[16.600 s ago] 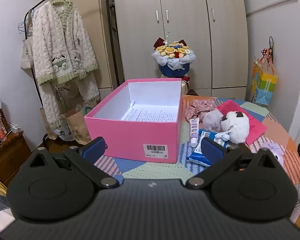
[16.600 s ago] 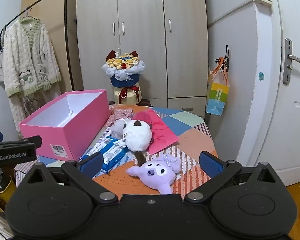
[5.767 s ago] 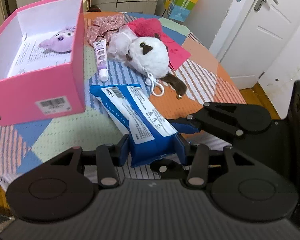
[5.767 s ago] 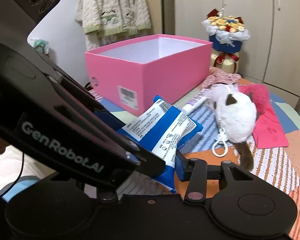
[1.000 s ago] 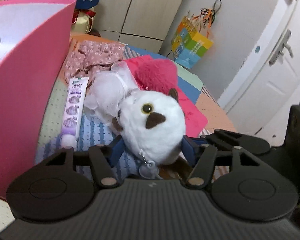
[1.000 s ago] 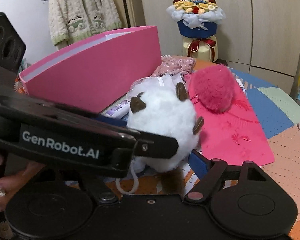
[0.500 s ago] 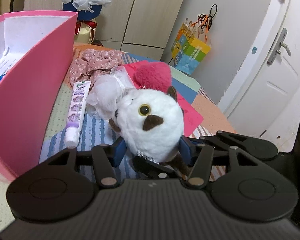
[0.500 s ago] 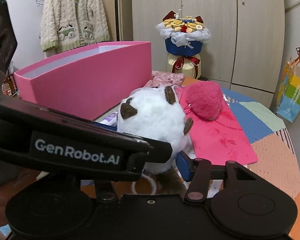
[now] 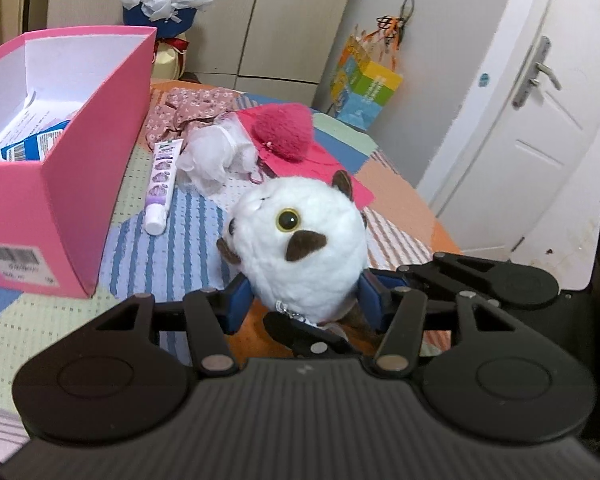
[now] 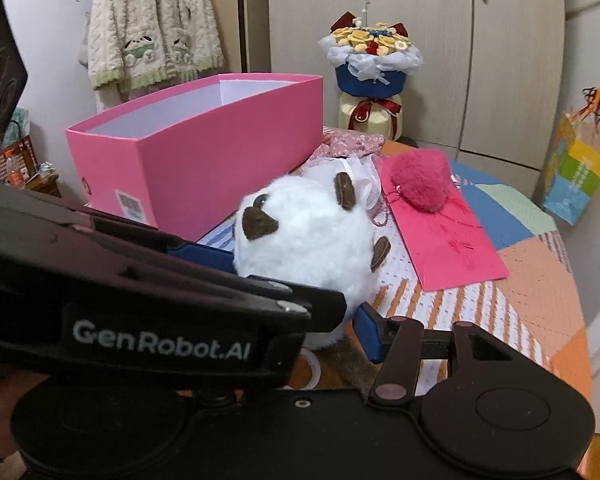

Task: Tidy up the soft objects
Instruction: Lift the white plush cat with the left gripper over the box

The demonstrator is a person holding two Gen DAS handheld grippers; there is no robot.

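Pink cardboard fills your left: the pink box (image 9: 80, 184) stands open-topped on the patchwork tablecloth (image 9: 168, 256), and through the left wrist view you can see a blue-and-white packet (image 9: 40, 142) and a printed sheet already lying inside it; the rest of its floor is hidden. Just right of the box a purple tube (image 9: 162, 184) lies on the cloth, then a white gauzy bundle (image 9: 216, 156) and a red fuzzy heart (image 9: 286, 134).

Nearest you is the white plush cat (image 9: 300, 252), clear of the cloth and well right of the box. Your left gripper (image 9: 302, 300) has its blue pads pressed into the cat's sides. Your right gripper (image 10: 352, 312) has one blue pad against the plush from the other side; its second finger is hidden behind the left tool, so it looks to be pinching the cat too.

You appear to be mid-carry. Next, raise the cat above the box rim, swing it left over the opening, and let go with both.
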